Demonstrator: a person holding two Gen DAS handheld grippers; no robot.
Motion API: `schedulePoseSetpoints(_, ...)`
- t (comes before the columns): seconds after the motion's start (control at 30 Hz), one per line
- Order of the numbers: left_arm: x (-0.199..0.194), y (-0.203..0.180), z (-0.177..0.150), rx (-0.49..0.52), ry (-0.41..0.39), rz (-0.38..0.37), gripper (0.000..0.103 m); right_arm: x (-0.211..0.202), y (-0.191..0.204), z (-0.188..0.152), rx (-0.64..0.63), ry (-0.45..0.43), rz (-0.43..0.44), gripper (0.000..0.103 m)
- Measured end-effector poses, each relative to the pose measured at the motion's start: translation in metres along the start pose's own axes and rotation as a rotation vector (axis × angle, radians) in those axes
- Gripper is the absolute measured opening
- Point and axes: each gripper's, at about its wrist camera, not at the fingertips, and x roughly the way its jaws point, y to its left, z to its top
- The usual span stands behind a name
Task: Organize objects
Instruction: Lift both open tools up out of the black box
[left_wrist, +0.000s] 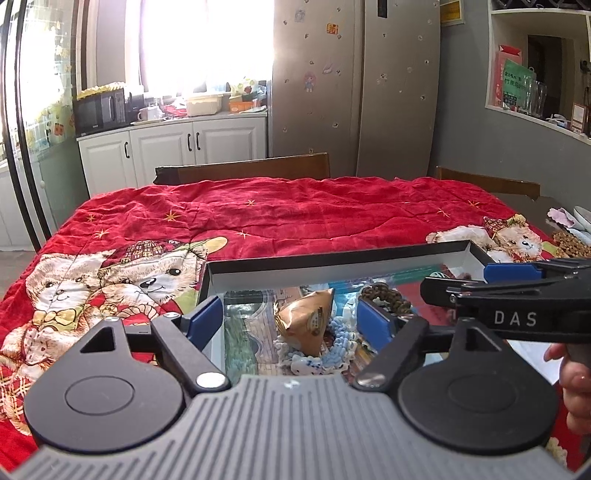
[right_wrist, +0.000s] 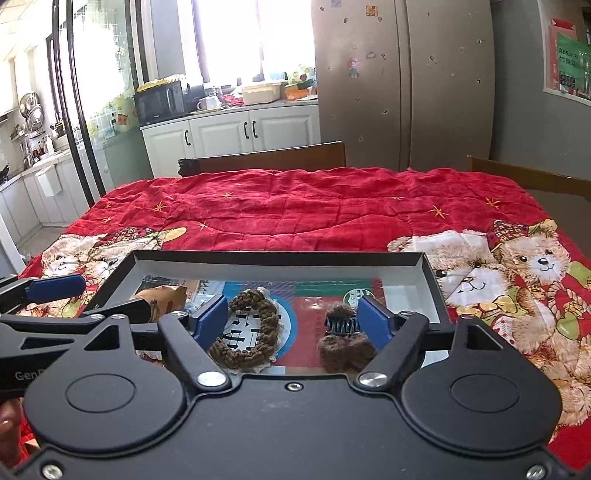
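Note:
A shallow black box (left_wrist: 332, 260) with white inner walls lies on the red quilt. My left gripper (left_wrist: 290, 318) hangs open above it. Below the gap lie a gold-wrapped triangular packet (left_wrist: 308, 319) and a blue-and-white fluffy scrunchie (left_wrist: 332, 350), neither touched. My right gripper (right_wrist: 293, 319) is also open over the box (right_wrist: 277, 256). A brown scrunchie (right_wrist: 245, 332) lies beside its left pad and a brown furry claw clip (right_wrist: 341, 339) beside its right pad, both resting on the box floor. The packet (right_wrist: 162, 297) sits further left.
The red teddy-bear quilt (left_wrist: 277, 210) covers the table. Two wooden chairs (left_wrist: 243, 168) stand at the far side. A brown knitted thing (left_wrist: 569, 247) and pale cloths (left_wrist: 569, 219) lie at the table's right edge. A hand (left_wrist: 576, 373) holds the right gripper.

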Motion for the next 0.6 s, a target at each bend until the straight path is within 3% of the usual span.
schedulePoseSetpoints(0.6, -0.036, -0.004, -0.002, 0.044, -0.033, 0.014, 0.092, -0.033, 0.008, -0.005, -0.023, -0.020, 0.014, 0.078)
